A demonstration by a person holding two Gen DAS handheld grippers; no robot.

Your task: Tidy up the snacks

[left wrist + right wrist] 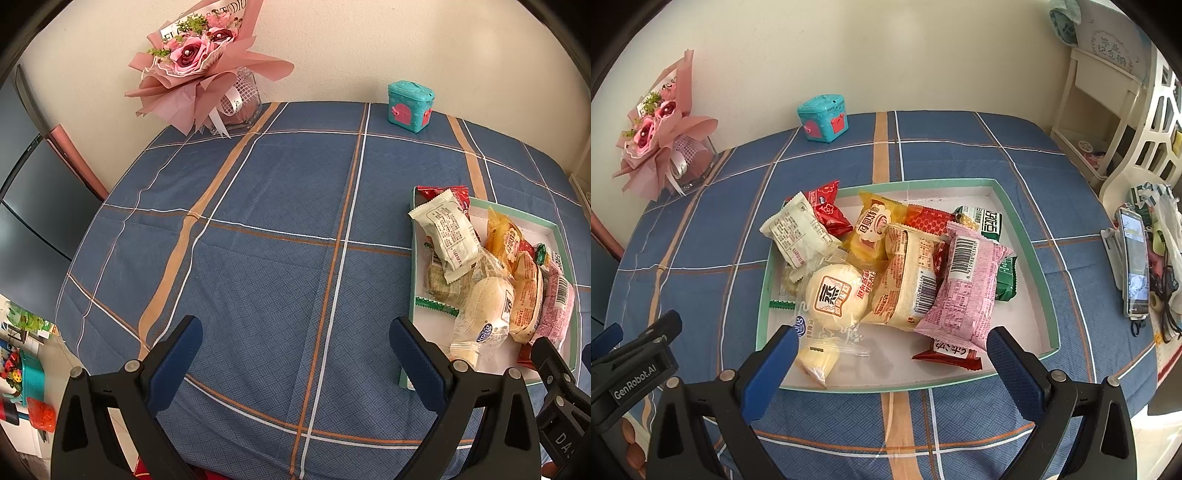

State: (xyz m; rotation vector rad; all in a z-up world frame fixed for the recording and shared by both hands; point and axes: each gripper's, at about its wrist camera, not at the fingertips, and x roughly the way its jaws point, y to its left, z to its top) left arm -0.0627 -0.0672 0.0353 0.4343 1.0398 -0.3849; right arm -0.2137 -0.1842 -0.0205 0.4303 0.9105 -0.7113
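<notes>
A shallow white tray with a green rim (1027, 229) sits on the blue plaid tablecloth and holds several wrapped snacks: a round white bun (834, 295), a pink packet (964, 291), a yellow-orange cake packet (908, 277) and a white packet (798, 232). The tray also shows at the right of the left wrist view (554, 229). My right gripper (892, 354) is open and empty above the tray's near edge. My left gripper (295, 339) is open and empty over bare cloth, left of the tray.
A pink flower bouquet (192, 62) in a glass vase and a teal toy box (408, 105) stand at the table's far edge by the wall. A phone (1136, 258) and clutter lie at the table's right. A white shelf (1100, 110) stands beyond.
</notes>
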